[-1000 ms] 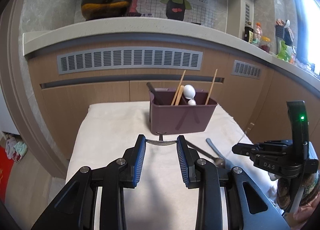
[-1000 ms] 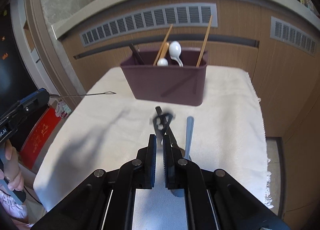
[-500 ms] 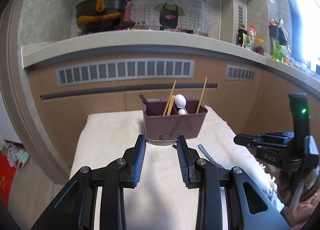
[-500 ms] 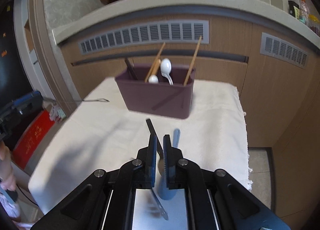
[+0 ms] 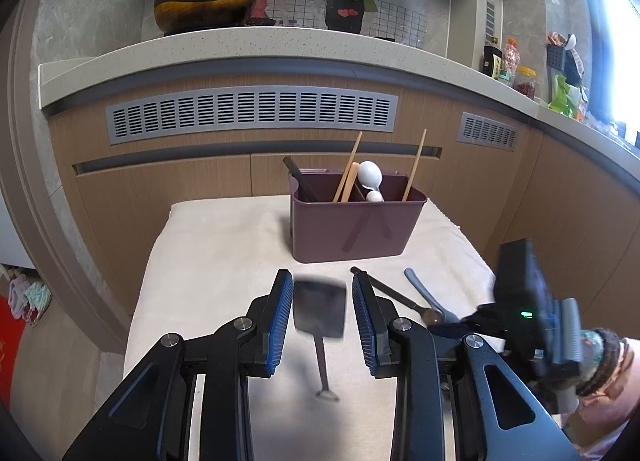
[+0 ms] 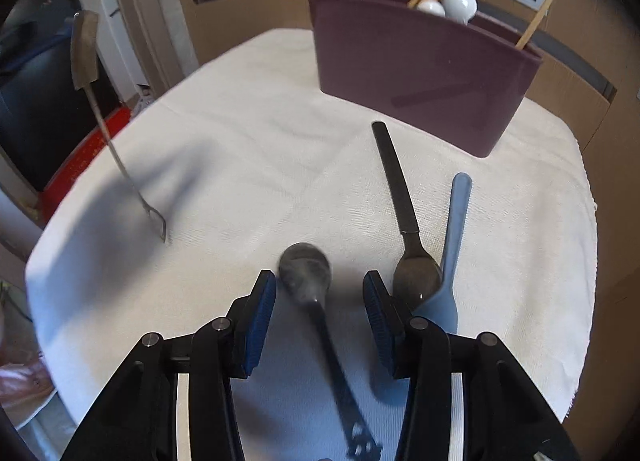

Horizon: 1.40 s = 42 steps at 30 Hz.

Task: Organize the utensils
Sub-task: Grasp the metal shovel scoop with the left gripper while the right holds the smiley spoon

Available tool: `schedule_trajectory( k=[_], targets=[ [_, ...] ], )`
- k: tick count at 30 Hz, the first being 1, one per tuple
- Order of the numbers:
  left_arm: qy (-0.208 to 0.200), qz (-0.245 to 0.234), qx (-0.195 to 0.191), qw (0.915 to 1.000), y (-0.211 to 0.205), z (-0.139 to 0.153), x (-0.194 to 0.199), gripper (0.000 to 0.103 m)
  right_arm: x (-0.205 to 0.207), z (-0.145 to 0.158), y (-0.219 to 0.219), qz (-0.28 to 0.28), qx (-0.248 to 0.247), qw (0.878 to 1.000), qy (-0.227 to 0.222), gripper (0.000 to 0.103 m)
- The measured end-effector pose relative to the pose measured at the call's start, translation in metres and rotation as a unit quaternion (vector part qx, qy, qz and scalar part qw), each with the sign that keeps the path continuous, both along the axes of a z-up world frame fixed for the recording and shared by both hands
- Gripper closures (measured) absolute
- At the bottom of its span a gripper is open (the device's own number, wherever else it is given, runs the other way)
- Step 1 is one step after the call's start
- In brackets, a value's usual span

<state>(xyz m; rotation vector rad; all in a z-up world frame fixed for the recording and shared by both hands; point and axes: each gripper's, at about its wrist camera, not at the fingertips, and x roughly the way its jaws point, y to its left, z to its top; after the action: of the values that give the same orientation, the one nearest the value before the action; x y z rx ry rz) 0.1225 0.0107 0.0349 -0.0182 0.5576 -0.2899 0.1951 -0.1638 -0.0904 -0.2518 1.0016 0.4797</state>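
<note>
My left gripper [image 5: 320,279] is shut on the flat blade of a metal spatula [image 5: 320,311]; its thin handle hangs down to the white cloth [image 5: 224,261]. The right wrist view shows the spatula [image 6: 85,49] at the far left, blade up, handle end on the cloth. My right gripper [image 6: 319,277] points steeply down over the cloth [image 6: 248,149] with its jaws opening. A blurred dark spoon [image 6: 306,273] lies loose between them, clear of both pads. The maroon utensil caddy [image 6: 420,73] stands behind, holding chopsticks, white spoons and a black handle.
A black-handled spoon [image 6: 400,197] and a blue utensil [image 6: 456,221] lie side by side on the cloth just right of my right gripper. The caddy [image 5: 352,229] sits at the table's far right. Wooden cabinets and a counter rise behind; the cloth's edges drop off left and right.
The spatula has swung in my left gripper from lying level to hanging handle-down. My right gripper has dropped toward the cloth and opened, letting go of the dark spoon.
</note>
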Motion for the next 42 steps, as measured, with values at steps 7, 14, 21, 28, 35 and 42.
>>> schedule_trajectory(
  k=[7, 14, 21, 28, 35, 42],
  targets=[
    [0.018, 0.007, 0.010, 0.9998, 0.005, -0.008, 0.008, 0.072, -0.012, 0.004, 0.010, -0.006, -0.029, 0.999, -0.013, 0.077],
    [0.116, 0.041, 0.023, 0.9921, 0.021, -0.041, 0.040, 0.057, -0.015, 0.039, -0.018, -0.053, 0.026, 0.998, -0.038, 0.077],
    [0.272, 0.079, -0.030, 0.9587, 0.032, -0.088, 0.109, 0.057, -0.011, 0.057, -0.028, -0.078, 0.045, 0.994, -0.065, 0.077],
    [0.357, 0.135, -0.019, 0.9239, 0.036, -0.117, 0.172, 0.057, -0.007, 0.054, -0.038, -0.102, 0.055, 0.991, -0.072, 0.077],
    [0.315, 0.137, 0.071, 0.9364, 0.009, -0.123, 0.191, 0.062, -0.010, 0.057, -0.042, -0.112, 0.058, 0.988, -0.085, 0.077],
    [0.202, 0.083, 0.082, 0.9725, -0.004, -0.119, 0.136, 0.070, -0.023, 0.071, -0.049, -0.119, 0.082, 0.984, -0.107, 0.077]
  ],
)
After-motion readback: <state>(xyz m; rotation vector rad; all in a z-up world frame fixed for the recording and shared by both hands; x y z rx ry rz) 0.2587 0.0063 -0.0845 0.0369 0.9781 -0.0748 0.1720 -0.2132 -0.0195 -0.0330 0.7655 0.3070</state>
